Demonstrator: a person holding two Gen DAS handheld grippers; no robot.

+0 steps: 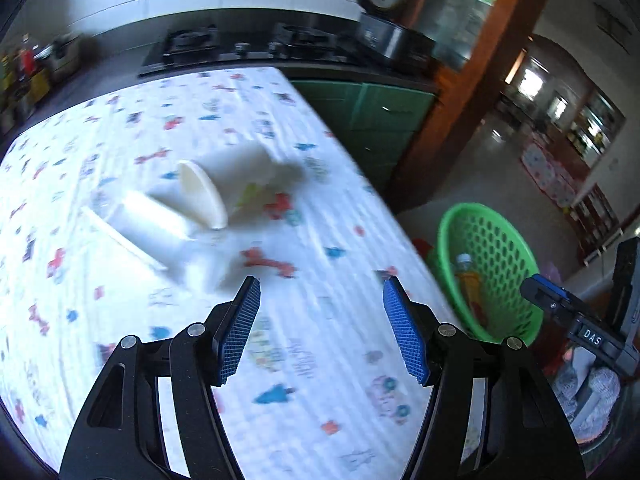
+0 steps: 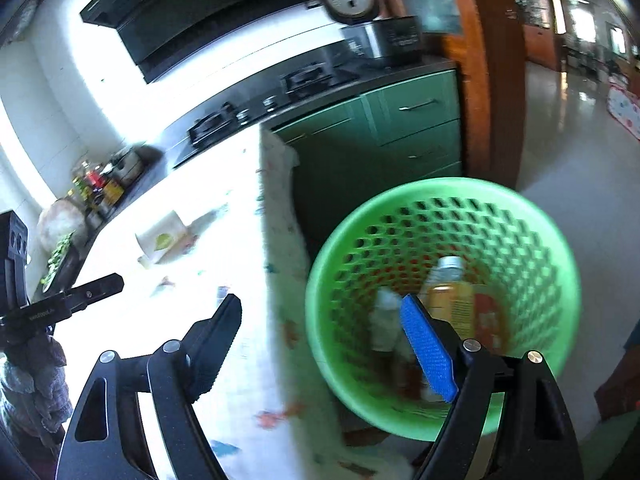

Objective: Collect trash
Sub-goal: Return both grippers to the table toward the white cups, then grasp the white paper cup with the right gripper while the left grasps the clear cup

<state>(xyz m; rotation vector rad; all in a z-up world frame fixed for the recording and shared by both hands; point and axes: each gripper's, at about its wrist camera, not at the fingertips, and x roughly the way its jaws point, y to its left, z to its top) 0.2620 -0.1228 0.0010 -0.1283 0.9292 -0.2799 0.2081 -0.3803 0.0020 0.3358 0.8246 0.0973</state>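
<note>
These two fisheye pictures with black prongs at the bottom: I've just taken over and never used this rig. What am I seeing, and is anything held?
No robot arm here: a person carries a two-finger gripper in each hand, with a camera on each looking along its fingers.

One picture is from the left gripper. It looks over a table with a white cartoon-print cloth, where blurred white paper cups and a white carton lie tipped over.

The other is from the right gripper, beside the table edge, over a green perforated plastic basket on the floor. Inside it lie a clear bottle of orange drink and other blurred items.

Both grippers stand open and empty.
</note>
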